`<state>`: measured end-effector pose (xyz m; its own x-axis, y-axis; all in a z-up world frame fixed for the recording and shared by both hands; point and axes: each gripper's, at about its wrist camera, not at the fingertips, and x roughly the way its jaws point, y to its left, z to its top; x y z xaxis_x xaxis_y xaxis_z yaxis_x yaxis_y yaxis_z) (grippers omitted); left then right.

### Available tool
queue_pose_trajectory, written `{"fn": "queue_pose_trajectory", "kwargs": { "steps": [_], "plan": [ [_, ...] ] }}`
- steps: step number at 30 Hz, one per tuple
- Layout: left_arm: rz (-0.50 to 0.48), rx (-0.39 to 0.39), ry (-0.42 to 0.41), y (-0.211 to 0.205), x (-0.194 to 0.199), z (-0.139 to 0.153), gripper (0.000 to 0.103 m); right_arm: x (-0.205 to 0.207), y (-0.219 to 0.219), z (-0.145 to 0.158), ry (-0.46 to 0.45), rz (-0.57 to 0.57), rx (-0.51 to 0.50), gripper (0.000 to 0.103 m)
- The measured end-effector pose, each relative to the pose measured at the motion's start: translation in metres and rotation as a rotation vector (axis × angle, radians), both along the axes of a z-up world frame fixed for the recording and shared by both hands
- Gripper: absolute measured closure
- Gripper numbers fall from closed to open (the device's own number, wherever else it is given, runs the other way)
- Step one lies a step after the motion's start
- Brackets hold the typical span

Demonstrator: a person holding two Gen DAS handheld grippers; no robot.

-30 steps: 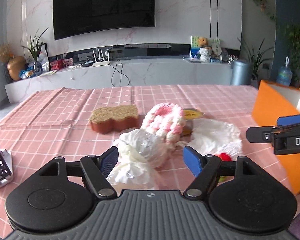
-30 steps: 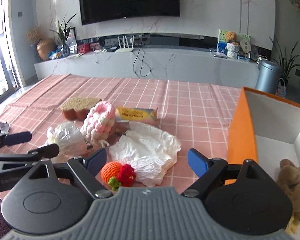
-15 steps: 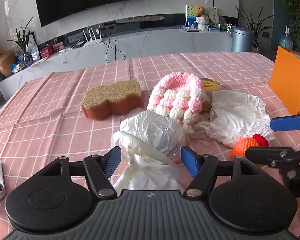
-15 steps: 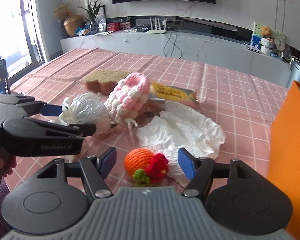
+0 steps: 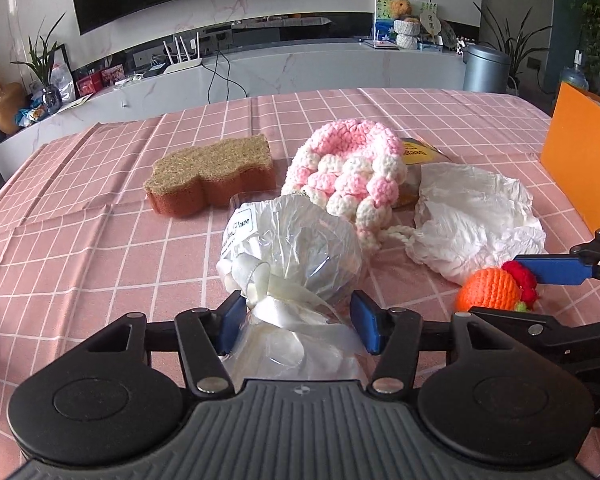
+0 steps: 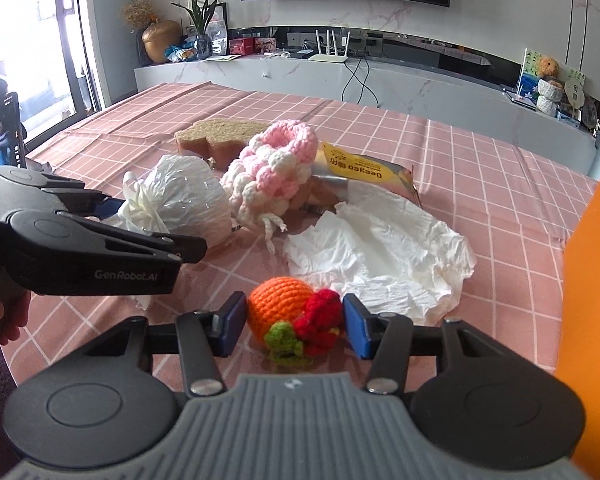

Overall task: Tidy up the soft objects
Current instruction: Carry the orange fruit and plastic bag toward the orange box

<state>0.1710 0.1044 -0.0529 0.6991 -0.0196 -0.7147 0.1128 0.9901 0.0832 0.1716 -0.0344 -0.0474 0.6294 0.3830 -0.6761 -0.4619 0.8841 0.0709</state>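
Observation:
My left gripper (image 5: 298, 328) is open, its blue pads on either side of the tied neck of a clear cellophane bag with a white ribbon (image 5: 296, 256); it also shows in the right wrist view (image 6: 180, 200). My right gripper (image 6: 294, 328) is open around an orange, red and green crocheted toy (image 6: 290, 318), pads close to its sides; the toy also shows in the left wrist view (image 5: 494, 290). A pink-and-white crocheted pouch (image 5: 350, 174), a crumpled white tissue (image 6: 380, 256) and a brown sponge (image 5: 212, 178) lie behind.
An orange box (image 6: 594, 280) stands at the right edge of the pink checked tablecloth (image 5: 80, 240). A yellow snack packet (image 6: 364, 172) lies under the pouch and tissue. A phone on a stand (image 6: 4, 132) is at the far left.
Both grippers moved forward and down. The left now straddles the bag's tied neck, the right now straddles the crocheted toy. Both jaws have narrowed.

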Motion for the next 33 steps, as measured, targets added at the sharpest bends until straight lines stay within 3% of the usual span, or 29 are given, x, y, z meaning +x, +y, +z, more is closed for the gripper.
{"fn": "queue_pose_trajectory", "kwargs": {
  "steps": [7, 14, 25, 33],
  "plan": [
    [0.037, -0.005, -0.017, -0.006, -0.015, 0.008, 0.043, -0.013, -0.002, 0.006, -0.007, 0.017, 0.003, 0.053],
    [0.052, -0.059, -0.032, -0.015, -0.042, 0.026, 0.043, -0.034, -0.013, 0.023, -0.041, 0.018, 0.022, 0.053],
    [-0.012, -0.117, -0.126, -0.041, -0.073, 0.072, 0.043, -0.074, -0.055, 0.075, -0.168, -0.055, 0.070, 0.053],
    [-0.111, -0.141, -0.194, -0.073, -0.081, 0.100, 0.043, -0.098, -0.091, 0.108, -0.259, -0.089, 0.074, 0.053]
  ]
}}
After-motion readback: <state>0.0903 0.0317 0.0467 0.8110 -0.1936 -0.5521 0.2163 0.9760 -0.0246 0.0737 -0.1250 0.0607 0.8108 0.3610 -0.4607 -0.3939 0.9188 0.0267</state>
